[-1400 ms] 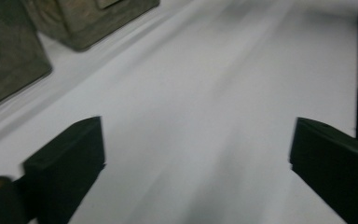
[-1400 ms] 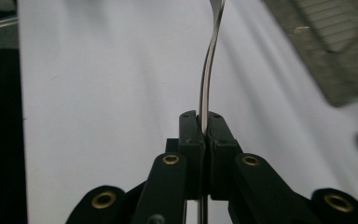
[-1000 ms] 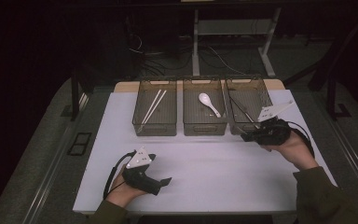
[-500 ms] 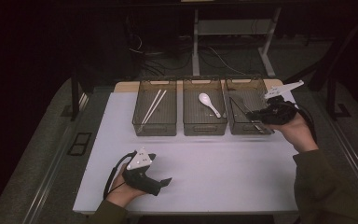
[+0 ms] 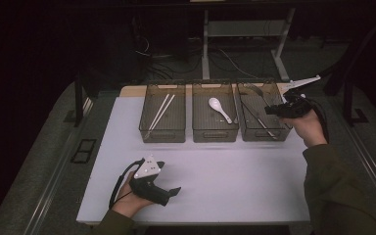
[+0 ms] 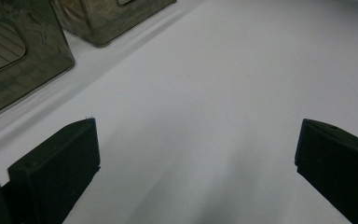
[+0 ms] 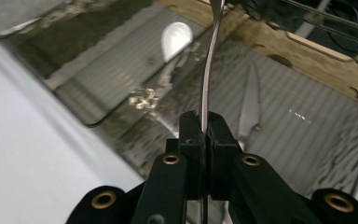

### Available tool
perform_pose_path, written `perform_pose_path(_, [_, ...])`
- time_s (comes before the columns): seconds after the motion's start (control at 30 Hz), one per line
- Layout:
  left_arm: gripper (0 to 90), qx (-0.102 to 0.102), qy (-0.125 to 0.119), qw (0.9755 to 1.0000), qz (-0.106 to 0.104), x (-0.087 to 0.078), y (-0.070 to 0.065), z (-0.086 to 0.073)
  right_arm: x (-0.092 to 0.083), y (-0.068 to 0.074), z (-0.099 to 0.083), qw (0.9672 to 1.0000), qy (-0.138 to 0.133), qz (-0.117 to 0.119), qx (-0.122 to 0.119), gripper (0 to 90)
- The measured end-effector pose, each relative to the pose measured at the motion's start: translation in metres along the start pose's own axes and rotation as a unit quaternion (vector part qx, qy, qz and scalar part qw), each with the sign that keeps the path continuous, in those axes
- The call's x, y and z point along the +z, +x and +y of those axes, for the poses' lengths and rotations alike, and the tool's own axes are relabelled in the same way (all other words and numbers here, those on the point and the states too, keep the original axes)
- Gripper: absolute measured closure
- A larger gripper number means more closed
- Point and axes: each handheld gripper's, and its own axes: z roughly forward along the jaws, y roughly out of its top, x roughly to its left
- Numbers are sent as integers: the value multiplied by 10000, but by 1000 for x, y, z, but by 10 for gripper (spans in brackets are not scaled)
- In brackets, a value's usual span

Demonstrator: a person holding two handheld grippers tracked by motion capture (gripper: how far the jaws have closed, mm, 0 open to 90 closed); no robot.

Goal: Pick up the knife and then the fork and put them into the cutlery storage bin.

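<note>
The right gripper (image 7: pixel 204 135) has its fingers pinching a metal utensil (image 7: pixel 209 70) by the handle, long axis running straight out past them, over the rightmost bin (image 5: pixel 247 132). The left gripper (image 5: pixel 174 192) idles spread wide on the bench (image 5: pixel 235 181).

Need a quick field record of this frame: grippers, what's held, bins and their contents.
left gripper: open, resting on the white table, nothing between the jaws
right gripper: shut on a thin metal utensil, above the right bin
left bin: chopsticks
middle bin: white spoon
right bin contents: metal cutlery, a knife among it
</note>
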Motion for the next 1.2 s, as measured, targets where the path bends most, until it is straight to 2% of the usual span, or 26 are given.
perform_pose_path(0.27, [0, 1, 39, 10000, -32, 1, 0, 0, 21, -21, -1, 9982, 83, -357, 466, 867])
perform_pose_path(0.47, [0, 35, 50, 10000, -72, 2, -2, 0, 36, -29, -6, 9962, 269, -572, 603, 866])
perform_pose_path(0.6, [0, 35, 54, 9999, -82, 2, -1, 0, 42, -30, -7, 9954, 330, -698, 570, 866])
perform_pose_path(0.77, [0, 45, 61, 9999, -108, 3, -3, 0, 50, -33, -8, 9946, 415, -738, 607, 866])
perform_pose_path(1.07, [0, 58, 77, 9998, -155, 3, -2, 0, 70, -33, -13, 9898, 929, -895, 611, 862])
perform_pose_path(1.2, [0, 69, 103, 9998, -170, 3, -3, 0, 71, -31, -13, 9897, 935, -900, 603, 822])
